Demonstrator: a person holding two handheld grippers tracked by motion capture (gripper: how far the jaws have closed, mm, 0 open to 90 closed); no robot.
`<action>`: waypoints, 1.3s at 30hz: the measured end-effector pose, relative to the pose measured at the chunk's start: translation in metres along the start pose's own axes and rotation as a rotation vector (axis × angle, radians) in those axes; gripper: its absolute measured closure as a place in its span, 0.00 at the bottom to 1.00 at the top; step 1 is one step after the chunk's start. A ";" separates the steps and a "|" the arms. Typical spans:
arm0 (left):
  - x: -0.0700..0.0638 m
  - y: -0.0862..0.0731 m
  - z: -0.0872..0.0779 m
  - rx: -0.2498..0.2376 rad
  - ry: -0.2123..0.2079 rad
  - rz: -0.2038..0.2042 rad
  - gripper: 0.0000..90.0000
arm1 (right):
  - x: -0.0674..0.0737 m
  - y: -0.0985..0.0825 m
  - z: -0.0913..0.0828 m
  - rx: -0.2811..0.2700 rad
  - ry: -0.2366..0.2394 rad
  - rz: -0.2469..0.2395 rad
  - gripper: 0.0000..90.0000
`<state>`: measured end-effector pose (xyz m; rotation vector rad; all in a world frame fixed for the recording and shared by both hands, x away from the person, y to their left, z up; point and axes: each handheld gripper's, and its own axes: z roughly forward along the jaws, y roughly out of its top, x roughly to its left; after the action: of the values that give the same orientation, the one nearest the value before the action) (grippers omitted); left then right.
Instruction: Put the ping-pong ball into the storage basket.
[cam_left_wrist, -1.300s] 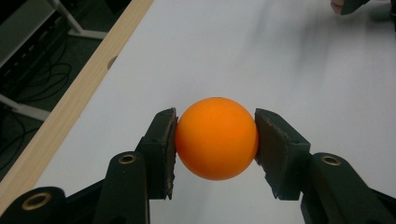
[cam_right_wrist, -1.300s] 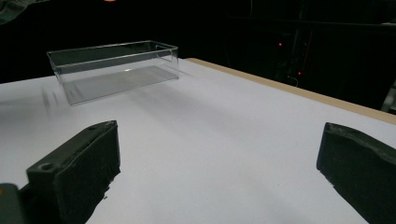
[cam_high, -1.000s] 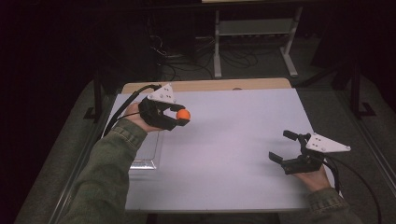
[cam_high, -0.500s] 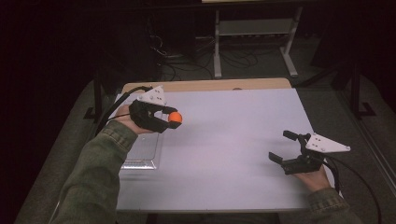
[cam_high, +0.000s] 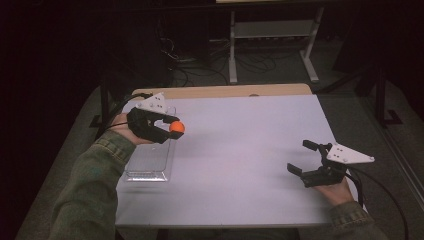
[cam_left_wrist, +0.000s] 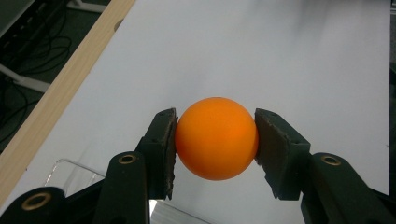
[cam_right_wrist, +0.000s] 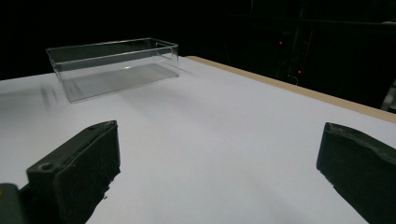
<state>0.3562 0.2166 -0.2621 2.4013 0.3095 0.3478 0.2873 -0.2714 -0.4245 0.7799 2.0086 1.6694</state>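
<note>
The left gripper (cam_high: 170, 131) clamps the small orange ball (cam_high: 177, 127) over the clear rectangular plastic box (cam_high: 150, 162), at 9 o'clock on the white table (cam_high: 250, 150). The right gripper (cam_high: 302, 157) rests at 4 o'clock, jaws wide apart with nothing between them.

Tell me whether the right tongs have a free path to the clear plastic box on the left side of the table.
Probably yes: the right tongs stand open with bare white tabletop between them and the clear plastic box. Whether the arm stretches that far is unclear.
</note>
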 end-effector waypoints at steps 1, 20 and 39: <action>0.000 -0.001 -0.001 0.002 0.001 -0.002 0.56 | 0.000 0.000 0.000 0.000 -0.001 0.001 0.00; 0.002 -0.014 -0.013 0.085 0.008 -0.009 0.56 | 0.000 0.000 0.000 0.000 -0.001 -0.002 0.00; 0.007 -0.026 -0.021 0.188 0.023 -0.015 0.56 | 0.000 0.000 0.000 0.003 -0.001 -0.004 0.00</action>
<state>0.3524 0.2502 -0.2626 2.5788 0.3861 0.3537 0.2871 -0.2709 -0.4246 0.7771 2.0113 1.6643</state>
